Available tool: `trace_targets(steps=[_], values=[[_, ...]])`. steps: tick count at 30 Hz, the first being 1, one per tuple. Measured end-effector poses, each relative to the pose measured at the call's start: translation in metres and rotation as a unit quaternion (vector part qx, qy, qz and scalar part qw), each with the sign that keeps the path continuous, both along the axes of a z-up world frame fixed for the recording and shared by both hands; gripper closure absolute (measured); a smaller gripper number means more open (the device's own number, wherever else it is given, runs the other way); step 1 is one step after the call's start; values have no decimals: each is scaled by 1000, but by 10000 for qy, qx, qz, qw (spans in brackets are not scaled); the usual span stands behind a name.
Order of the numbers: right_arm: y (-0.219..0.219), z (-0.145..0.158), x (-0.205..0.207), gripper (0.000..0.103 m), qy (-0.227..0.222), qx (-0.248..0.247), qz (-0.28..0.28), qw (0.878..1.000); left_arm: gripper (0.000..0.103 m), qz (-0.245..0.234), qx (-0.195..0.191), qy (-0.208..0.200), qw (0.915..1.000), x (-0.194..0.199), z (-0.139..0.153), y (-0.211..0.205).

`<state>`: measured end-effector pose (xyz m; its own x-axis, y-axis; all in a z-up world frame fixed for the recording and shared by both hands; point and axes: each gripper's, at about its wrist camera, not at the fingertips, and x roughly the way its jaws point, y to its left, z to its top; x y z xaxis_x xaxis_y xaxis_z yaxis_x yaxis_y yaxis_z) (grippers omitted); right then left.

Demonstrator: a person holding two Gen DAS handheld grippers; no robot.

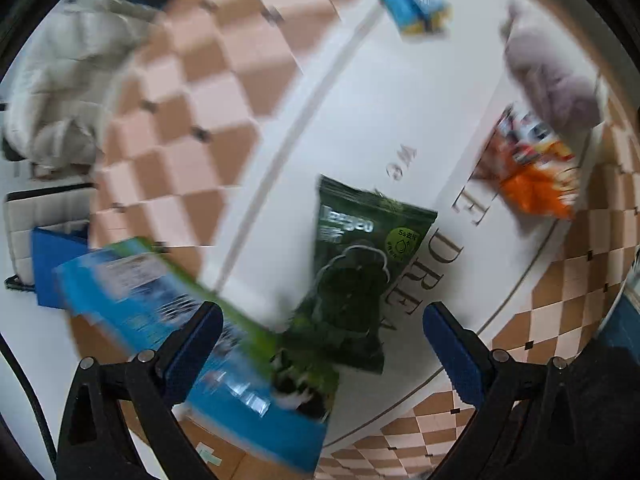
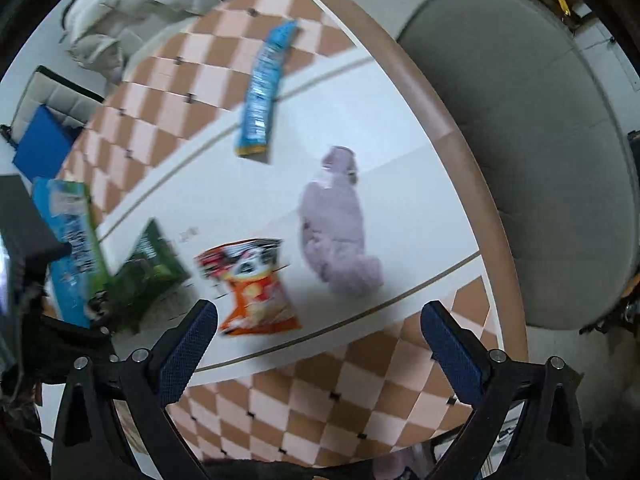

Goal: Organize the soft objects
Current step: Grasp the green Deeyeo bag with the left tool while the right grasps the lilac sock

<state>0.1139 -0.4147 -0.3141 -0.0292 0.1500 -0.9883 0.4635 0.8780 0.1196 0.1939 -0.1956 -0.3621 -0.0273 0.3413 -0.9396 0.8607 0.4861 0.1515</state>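
Note:
A dark green snack bag [image 1: 356, 272] lies on the round table [image 1: 400, 112], just ahead of my left gripper [image 1: 322, 340], which is open and empty. A blue-green box [image 1: 192, 328] lies by its left finger. An orange snack bag [image 2: 252, 284], a lilac plush toy [image 2: 338, 228] and a long blue packet [image 2: 264, 88] lie on the table ahead of my right gripper [image 2: 318, 340], open and empty above the checkered border. The orange bag [image 1: 532, 168], plush [image 1: 548, 80] and blue packet [image 1: 416, 0] also show in the left view. The green bag [image 2: 148, 268] and box [image 2: 72, 240] show at left.
The table has a brown rim [image 2: 452, 132] and a checkered border [image 2: 320, 400]. A grey round seat [image 2: 540, 160] stands beyond the rim. A pale quilted coat [image 2: 136, 4] and a blue box [image 2: 44, 144] lie off the far side.

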Motion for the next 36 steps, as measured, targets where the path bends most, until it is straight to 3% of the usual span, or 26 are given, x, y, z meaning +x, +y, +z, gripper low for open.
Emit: trace_targets(steps=[6, 8, 9, 10, 12, 15, 18, 20, 22, 26, 30, 33, 36], values=[[-14, -52, 17, 5, 390, 303, 21, 9988, 1, 110, 299, 353, 9989, 2, -50, -3], [-15, -63, 22, 6, 484, 374, 38, 9981, 12, 279, 327, 385, 9983, 5, -57, -1], [-14, -69, 24, 7, 545, 413, 59, 9976, 27, 446, 328, 464, 9974, 8, -59, 1], [-15, -75, 26, 9, 598, 448, 67, 9972, 40, 816, 261, 629, 9943, 11, -60, 5], [-13, -85, 30, 11, 695, 472, 103, 9964, 53, 1452, 83, 685, 9870, 17, -55, 12], [-10, -96, 33, 12, 785, 527, 158, 9954, 62, 2560, -261, 657, 9641, 24, -46, 27], [-7, -103, 34, 22, 892, 507, 213, 9945, 64, 3586, -586, 888, 9274, 26, -44, 45], [-4, -110, 32, 31, 1006, 557, 198, 9932, 63, 3769, -614, 986, 9189, 22, -48, 48], [-2, -114, 31, 36, 1091, 572, 188, 9922, 61, 3686, -524, 1092, 9216, 16, -55, 45], [4, -108, 33, 67, 1081, 224, 365, 9932, 60, 3393, -458, 1030, 9339, 3, -59, 38], [11, -97, 29, 73, 985, 151, 358, 9944, 70, 3413, -570, 664, 9359, -9, -44, 28], [22, -72, 26, 73, 724, 117, 447, 9963, 71, 3345, -858, 301, 9380, -24, -12, 22], [42, -27, 22, 73, 271, 176, 603, 9977, 71, 3510, -1391, 113, 9259, -40, 32, 31]])
